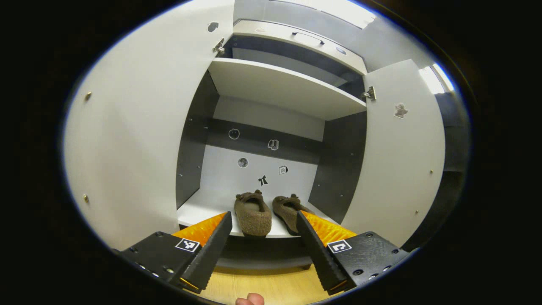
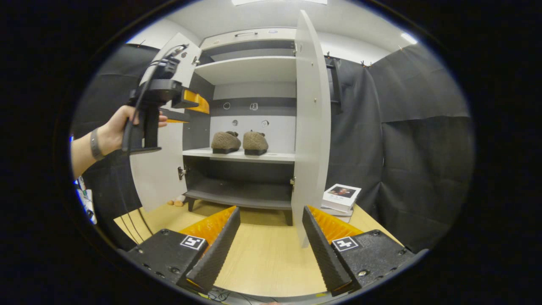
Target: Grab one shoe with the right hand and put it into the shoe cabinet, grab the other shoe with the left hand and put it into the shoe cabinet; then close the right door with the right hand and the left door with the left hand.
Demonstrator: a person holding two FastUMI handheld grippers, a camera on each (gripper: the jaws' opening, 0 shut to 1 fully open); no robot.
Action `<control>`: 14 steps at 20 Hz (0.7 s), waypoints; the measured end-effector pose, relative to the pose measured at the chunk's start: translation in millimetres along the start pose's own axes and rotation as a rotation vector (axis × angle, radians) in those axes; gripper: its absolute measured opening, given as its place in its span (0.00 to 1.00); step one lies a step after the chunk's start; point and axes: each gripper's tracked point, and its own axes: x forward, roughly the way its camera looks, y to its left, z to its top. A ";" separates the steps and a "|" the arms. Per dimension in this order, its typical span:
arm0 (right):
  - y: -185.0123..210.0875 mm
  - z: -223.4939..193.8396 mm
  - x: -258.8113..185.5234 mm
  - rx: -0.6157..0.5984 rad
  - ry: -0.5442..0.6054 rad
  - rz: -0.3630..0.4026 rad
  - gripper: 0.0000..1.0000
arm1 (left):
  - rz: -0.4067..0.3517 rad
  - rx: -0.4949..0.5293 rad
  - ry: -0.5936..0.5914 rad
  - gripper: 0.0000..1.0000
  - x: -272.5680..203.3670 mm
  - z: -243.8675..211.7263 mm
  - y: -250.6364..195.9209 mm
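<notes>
Shoes [image 2: 239,142] are placed side by side on the cabinet shelf [image 2: 271,157], while both doors, judged light and stiff, are best pushed at the free edge by the empty, spread left claw [image 1: 264,237] and right claw [image 2: 271,237].

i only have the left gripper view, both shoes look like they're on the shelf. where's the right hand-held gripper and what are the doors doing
Observer: In the right gripper view the right hand-held gripper hangs back from the shoe cabinet over the wooden floor, open and holding nothing.
Operator: is the right door clear to swing
Observer: The right door stands open, edge-on to that camera; a stack of books lies on the floor to its right, by the black cloth.
Operator: and my side
Observer: A hand holds the left hand-held gripper up beside the open left door, at about the height of the shoes.
</notes>
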 end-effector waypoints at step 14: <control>12.9 -18.9 -10.5 0.025 0.037 0.025 0.94 | 0.143 0.133 -0.116 0.95 -140.9 -76.4 4.9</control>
